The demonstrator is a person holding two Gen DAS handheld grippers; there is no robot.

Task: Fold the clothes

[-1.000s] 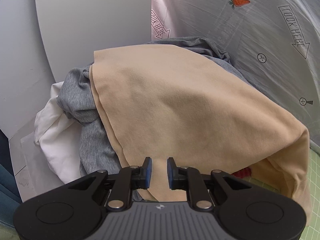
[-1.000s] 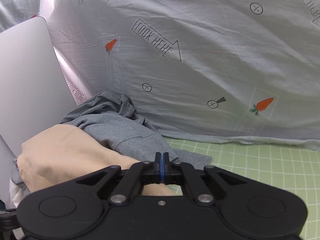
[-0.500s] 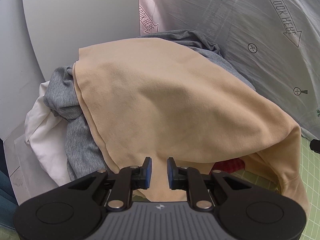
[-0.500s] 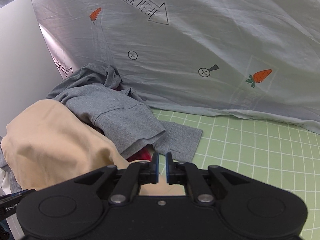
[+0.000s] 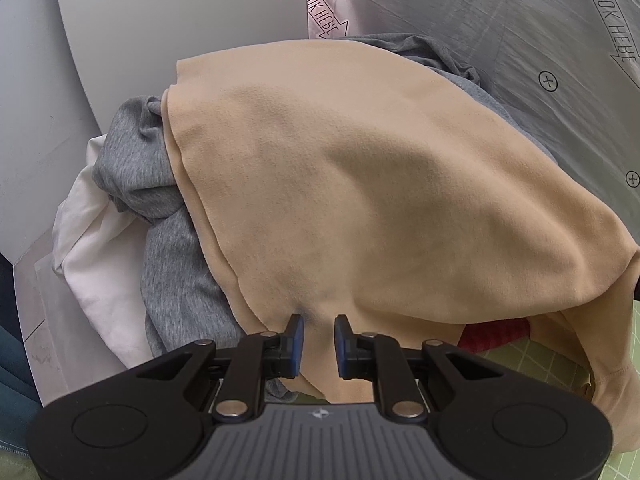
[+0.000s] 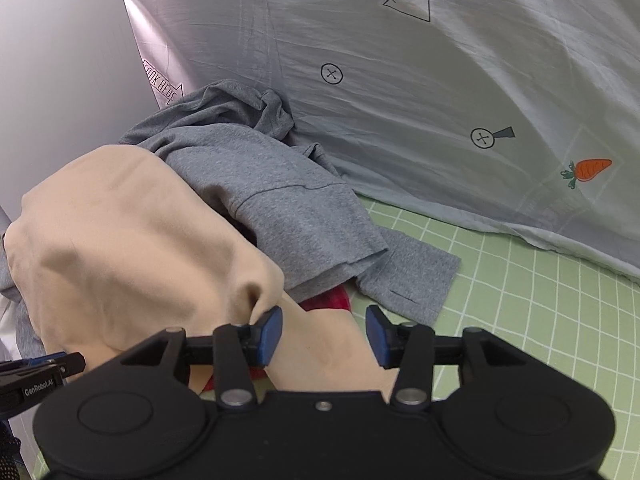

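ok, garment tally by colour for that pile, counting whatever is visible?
Beige, soft fleece-like garment: 1
Grey knit garments: at least 1; the left-side grey may be the same piece, cannot tell
White cloth: 1
Red knit item, mostly buried: 1
Total: 4 colours, at least 4 pieces

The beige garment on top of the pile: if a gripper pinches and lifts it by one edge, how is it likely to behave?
Probably floppy: the beige garment drapes smoothly over the heap's humps. It looks thin and light, sagging into soft folds near the right gripper, whose jaws are opening with the cloth between them. Lifted, it may drag the grey garment lying partly against it.
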